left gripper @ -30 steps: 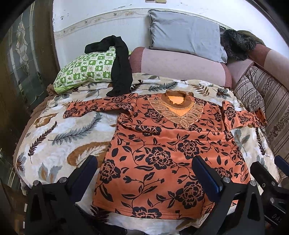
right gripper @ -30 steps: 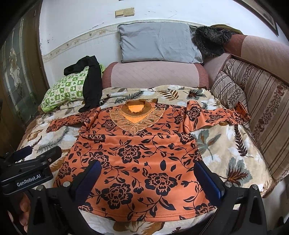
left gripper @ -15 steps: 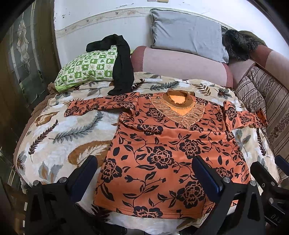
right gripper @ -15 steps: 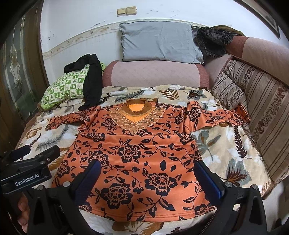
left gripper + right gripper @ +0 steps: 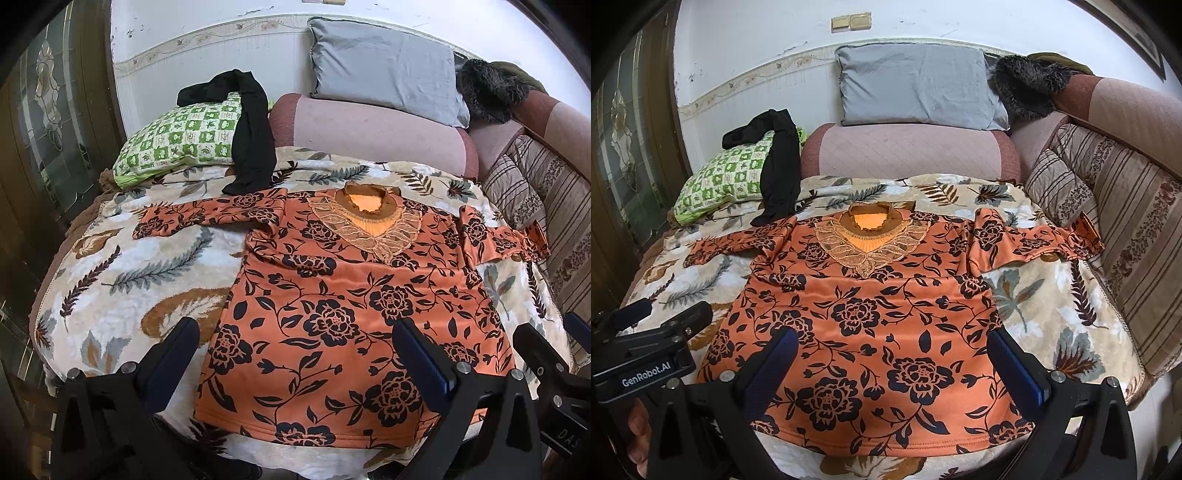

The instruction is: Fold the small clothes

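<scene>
- two grippers hang at the near edge of the bed, both with fingers spread wide and holding nothing: left gripper (image 5: 295, 354), right gripper (image 5: 892, 356).
- orange floral top (image 5: 343, 295) lies flat, face up, directly ahead of both tools; hem nearest, neckline farthest, long axis running away from the fingers.
- left sleeve (image 5: 207, 218) extends ahead and to the left of the left gripper; right sleeve (image 5: 1034, 240) extends ahead and to the right of the right gripper.
- judgement: each sleeve falls to the gripper on its own side for the first inward fold.

A leaf-patterned blanket (image 5: 122, 280) carries the spread orange floral top (image 5: 347, 302), flat, sleeves outstretched.
</scene>
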`<state>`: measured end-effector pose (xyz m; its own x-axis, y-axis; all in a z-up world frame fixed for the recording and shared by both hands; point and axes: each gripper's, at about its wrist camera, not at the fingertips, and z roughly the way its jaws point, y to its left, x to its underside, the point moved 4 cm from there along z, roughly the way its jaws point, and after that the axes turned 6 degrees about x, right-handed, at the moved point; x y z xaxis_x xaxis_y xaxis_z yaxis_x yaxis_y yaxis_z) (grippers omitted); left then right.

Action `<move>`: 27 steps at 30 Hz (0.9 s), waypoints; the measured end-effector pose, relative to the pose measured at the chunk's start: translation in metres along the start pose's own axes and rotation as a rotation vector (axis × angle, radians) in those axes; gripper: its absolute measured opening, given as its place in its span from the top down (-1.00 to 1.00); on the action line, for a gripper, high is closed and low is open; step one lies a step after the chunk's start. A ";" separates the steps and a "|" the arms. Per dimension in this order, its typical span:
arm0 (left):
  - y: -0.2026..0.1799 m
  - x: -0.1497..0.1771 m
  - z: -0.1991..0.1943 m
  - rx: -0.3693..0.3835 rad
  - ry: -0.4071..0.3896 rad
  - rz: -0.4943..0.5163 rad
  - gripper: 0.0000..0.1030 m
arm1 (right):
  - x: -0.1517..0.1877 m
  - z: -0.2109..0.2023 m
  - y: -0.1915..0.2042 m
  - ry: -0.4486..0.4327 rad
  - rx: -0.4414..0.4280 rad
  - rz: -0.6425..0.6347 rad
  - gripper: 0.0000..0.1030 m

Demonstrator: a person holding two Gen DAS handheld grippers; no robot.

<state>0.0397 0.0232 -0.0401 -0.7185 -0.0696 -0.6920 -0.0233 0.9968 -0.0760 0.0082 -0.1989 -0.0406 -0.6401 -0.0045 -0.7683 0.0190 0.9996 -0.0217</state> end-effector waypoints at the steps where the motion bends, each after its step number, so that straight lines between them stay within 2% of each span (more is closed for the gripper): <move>1: 0.000 0.000 0.000 -0.002 0.000 0.001 -1.00 | -0.001 0.001 0.001 0.001 0.000 -0.003 -1.00; 15: 0.001 -0.004 0.016 -0.013 0.022 0.005 -1.00 | -0.012 0.019 0.002 0.020 -0.008 0.005 -1.00; 19: 0.003 -0.003 0.026 0.010 0.040 -0.002 -1.00 | -0.014 0.027 -0.004 0.018 -0.028 0.025 -1.00; 21: 0.009 0.002 0.040 0.059 0.084 -0.039 -1.00 | -0.014 0.038 -0.016 0.036 -0.085 0.080 -1.00; 23: 0.019 0.013 0.063 0.130 0.169 -0.094 -1.00 | -0.010 0.057 -0.037 0.058 -0.141 0.162 -1.00; 24: 0.022 0.019 0.074 0.150 0.209 -0.116 -1.00 | -0.006 0.075 -0.054 0.107 -0.157 0.226 -1.00; 27: 0.033 0.034 0.099 0.134 0.278 -0.150 -1.00 | 0.005 0.124 -0.119 0.193 -0.248 0.473 -1.00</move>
<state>0.0832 0.0498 -0.1368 -0.8762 -0.1839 -0.4454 -0.0650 0.9610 -0.2688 0.0978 -0.3216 -0.1215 -0.7351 0.4273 -0.5263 0.1717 0.8684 0.4653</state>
